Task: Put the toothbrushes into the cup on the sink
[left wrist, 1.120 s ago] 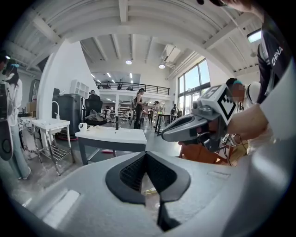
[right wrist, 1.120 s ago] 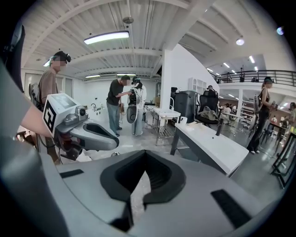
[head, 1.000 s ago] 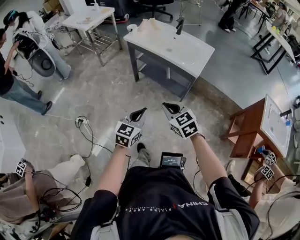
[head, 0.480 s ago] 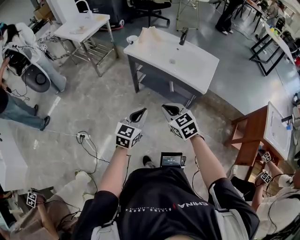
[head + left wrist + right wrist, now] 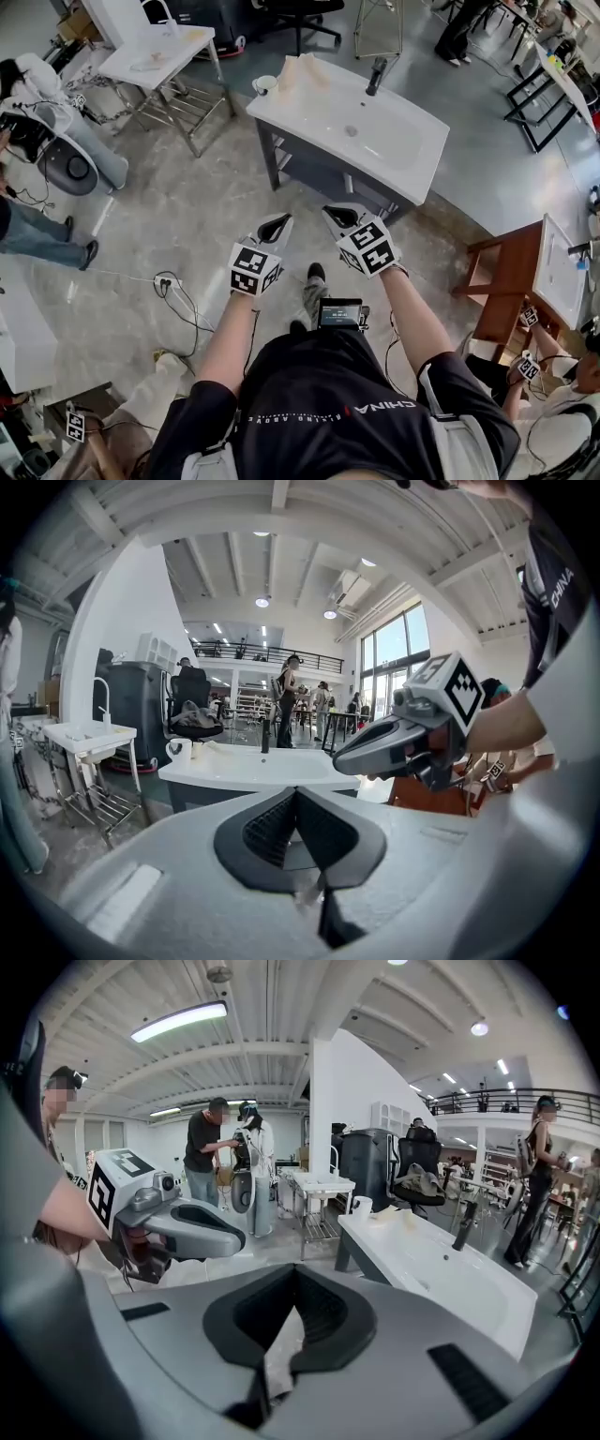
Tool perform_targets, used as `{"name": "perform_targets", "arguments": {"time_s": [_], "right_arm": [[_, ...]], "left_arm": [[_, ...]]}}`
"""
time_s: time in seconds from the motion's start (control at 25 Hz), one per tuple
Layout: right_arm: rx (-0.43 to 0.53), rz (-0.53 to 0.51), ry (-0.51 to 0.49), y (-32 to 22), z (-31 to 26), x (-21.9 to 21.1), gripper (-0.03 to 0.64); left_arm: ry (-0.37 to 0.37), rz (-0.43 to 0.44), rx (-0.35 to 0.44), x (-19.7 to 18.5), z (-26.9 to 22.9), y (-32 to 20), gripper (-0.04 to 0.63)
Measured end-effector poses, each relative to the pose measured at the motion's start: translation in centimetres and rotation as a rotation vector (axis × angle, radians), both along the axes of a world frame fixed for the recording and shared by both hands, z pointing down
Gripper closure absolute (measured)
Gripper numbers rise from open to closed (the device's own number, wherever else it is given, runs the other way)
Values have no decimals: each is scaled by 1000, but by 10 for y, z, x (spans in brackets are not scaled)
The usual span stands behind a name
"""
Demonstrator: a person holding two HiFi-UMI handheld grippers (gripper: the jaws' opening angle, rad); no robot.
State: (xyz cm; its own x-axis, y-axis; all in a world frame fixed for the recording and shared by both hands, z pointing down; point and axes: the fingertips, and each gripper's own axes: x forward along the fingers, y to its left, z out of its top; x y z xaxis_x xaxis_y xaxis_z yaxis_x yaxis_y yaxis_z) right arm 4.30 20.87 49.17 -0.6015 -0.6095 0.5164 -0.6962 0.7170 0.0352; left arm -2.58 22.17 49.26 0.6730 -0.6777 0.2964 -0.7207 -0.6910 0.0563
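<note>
Cup (image 5: 265, 84) on white sink (image 5: 412, 155) corner | marble floor (image 5: 187, 216) | left claw (image 5: 275, 228), right claw (image 5: 339, 217) pressed together, empty

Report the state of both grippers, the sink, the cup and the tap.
Left hand-held gripper: shut, empty.
Right hand-held gripper: shut, empty.
Sink: basin bare.
Cup: upright on the sink's corner; contents too small to tell.
Tap: no water seen running.

Two grippers, left (image 5: 281, 223) and right (image 5: 333, 214); one cup (image 5: 265, 84); three sinks: middle (image 5: 394, 141), left (image 5: 155, 47), right (image 5: 558, 272).
</note>
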Motion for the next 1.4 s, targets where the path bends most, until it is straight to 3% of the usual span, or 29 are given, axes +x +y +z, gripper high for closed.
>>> {"name": "perform_targets", "arguments": {"time_s": [0.6, 0.84, 1.4], "right_arm": [[-24, -69, -12, -179, -7, 6, 606], [-45, -92, -19, -222, 2, -1, 606], [-50, -13, -1, -335, 7, -36, 606]], "left_arm": [[-32, -94, -12, -1, -13, -171, 586], [-40, -128, -30, -7, -5, -212, 586], [-19, -45, -40, -39, 2, -329, 586]]}}
